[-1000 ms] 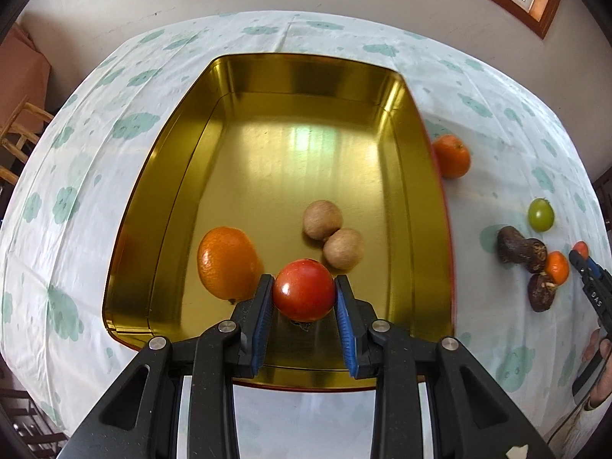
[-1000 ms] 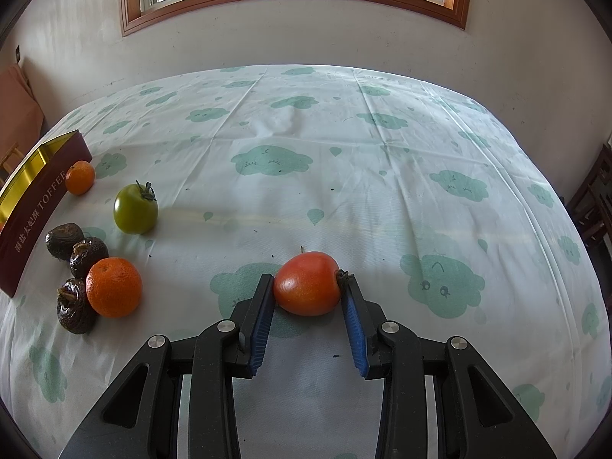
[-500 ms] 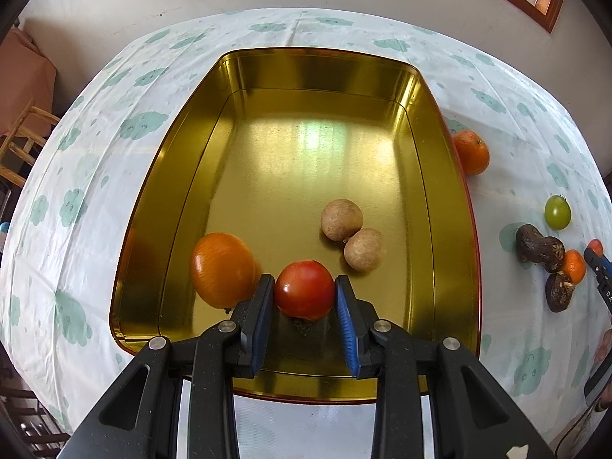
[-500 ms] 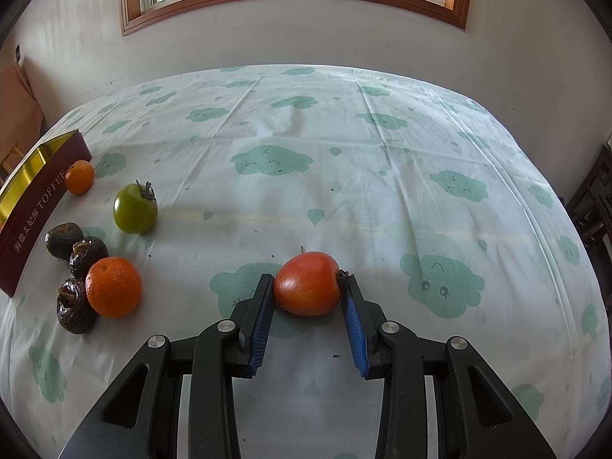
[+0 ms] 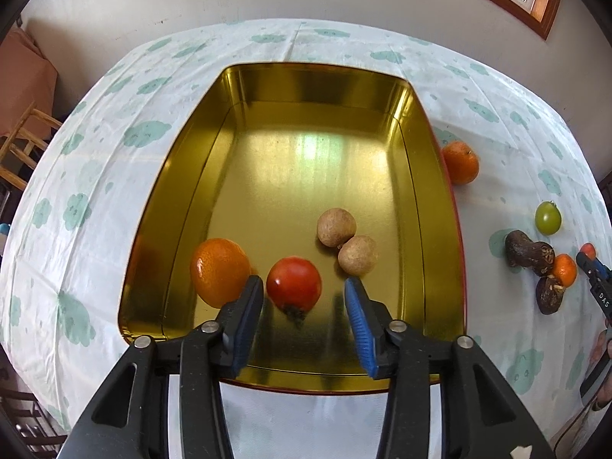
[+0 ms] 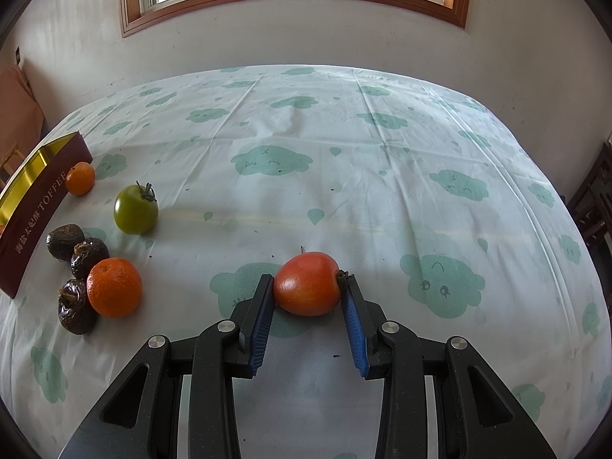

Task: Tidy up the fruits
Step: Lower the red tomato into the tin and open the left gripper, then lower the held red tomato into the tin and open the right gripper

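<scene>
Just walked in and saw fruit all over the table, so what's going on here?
A person with two hand-held grippers is sorting fruit into a gold tin. The left gripper has just been opening, leaving a red tomato in the tin. The right gripper grips another tomato on the tablecloth.

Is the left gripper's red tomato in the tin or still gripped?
In the tin: the tomato rests there, the left gripper just opened, pads clear.

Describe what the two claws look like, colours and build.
Both match: the left claw and right claw have matte black angular arms with triangular cut-outs, silver round pivot screws, and two black fingers faced with ribbed blue pads. No cables or sleeves show clearly.
</scene>
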